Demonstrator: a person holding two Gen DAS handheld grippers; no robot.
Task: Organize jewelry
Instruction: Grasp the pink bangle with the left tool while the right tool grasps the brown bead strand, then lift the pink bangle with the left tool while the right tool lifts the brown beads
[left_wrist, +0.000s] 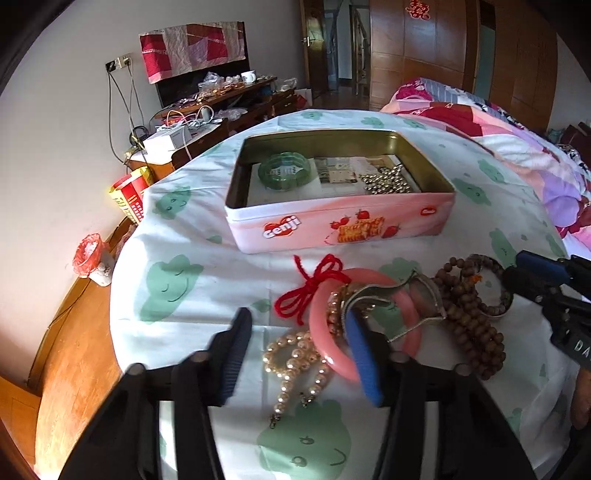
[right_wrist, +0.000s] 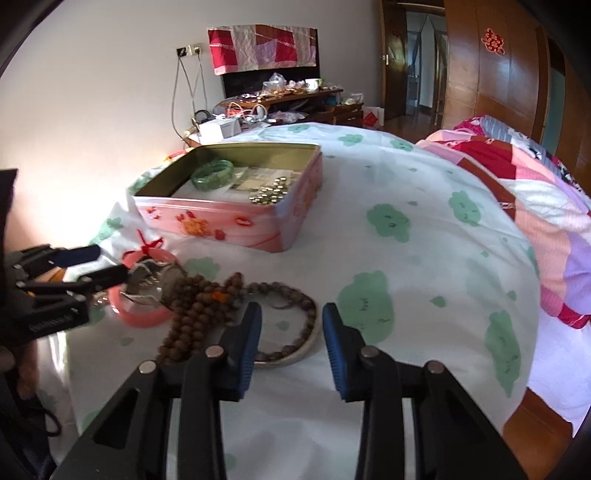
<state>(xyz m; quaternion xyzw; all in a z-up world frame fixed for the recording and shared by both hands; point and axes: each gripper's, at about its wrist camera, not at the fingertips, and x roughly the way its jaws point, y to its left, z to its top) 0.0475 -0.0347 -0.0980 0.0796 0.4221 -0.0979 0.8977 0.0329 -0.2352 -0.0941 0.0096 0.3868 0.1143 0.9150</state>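
The left gripper (left_wrist: 299, 354) slants down from the bottom of its own view, its 2 blue-padded jaws partly apart over a string of cream pearl beads (left_wrist: 295, 363). The right-hand pad rests against a smooth pink bangle (left_wrist: 334, 350) tied with red yarn (left_wrist: 308, 291) — whether it grips anything I cannot tell.

The right gripper (right_wrist: 291, 347) also tilts down from the lower edge of its view, jaws partly apart and holding nothing. Its left pad stands just in front of a thin silver-rimmed bangle (right_wrist: 291, 360) wound with brown wooden beads (right_wrist: 201, 306).

The open pink biscuit tin (left_wrist: 332, 221) sits at centre on the white cloth with green shapes (left_wrist: 177, 280) — inside lie a green bangle (left_wrist: 284, 172) and gold-coloured beads (left_wrist: 388, 181).
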